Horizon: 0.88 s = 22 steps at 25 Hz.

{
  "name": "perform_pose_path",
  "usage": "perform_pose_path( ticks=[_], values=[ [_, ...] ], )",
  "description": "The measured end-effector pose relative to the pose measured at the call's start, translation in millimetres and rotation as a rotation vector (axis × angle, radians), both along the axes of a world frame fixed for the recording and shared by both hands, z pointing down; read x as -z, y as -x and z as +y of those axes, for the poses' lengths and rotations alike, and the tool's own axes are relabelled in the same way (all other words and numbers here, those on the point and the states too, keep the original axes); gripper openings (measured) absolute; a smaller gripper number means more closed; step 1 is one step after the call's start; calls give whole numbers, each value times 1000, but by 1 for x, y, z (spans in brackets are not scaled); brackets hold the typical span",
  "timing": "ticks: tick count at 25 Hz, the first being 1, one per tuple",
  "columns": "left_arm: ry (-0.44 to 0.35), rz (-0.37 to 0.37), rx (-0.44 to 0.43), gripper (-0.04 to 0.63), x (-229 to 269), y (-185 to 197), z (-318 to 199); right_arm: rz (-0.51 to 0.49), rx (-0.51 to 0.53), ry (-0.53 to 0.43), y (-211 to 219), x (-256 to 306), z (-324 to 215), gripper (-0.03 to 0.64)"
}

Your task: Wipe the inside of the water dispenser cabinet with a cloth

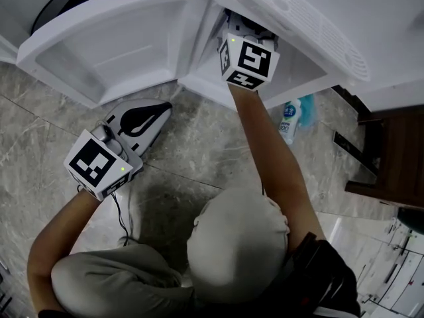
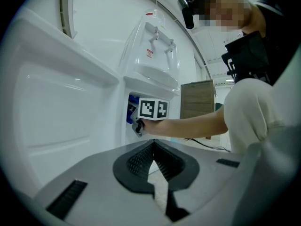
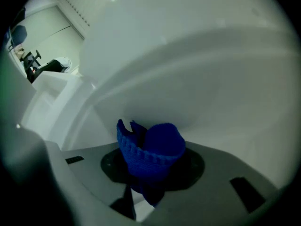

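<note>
A bunched blue cloth sits between the jaws of my right gripper, which is shut on it. Those jaws point into the white cabinet of the water dispenser, close to its inner wall. In the head view only the right gripper's marker cube shows at the cabinet opening; the jaws are hidden inside. From the left gripper view I see that cube and a bit of the cloth. My left gripper is shut and empty, low beside the open cabinet door.
A small bottle with a blue label stands on the marble floor by the dispenser's right side. Dark wooden furniture is at the right. A cable trails on the floor near the person's knees.
</note>
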<state>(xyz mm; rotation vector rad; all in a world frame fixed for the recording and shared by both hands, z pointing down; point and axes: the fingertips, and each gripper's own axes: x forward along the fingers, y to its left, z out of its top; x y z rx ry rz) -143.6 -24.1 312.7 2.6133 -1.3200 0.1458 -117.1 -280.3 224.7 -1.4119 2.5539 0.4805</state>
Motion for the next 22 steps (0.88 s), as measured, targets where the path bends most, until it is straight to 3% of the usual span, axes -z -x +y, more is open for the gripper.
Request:
perform_pose_path(
  ticks=[5,13,22],
  values=[
    [-14,-18,-12,6,4,-4,-1,38,-37,45,1,-4,-45,118],
    [-10,-15,-11,6,0,-4,-2,25,4,-7,1,-1,-11,118],
    [-24,-29,-17,6,1,-4,-1,45,-26,52,2,-2,-49,118]
  ],
)
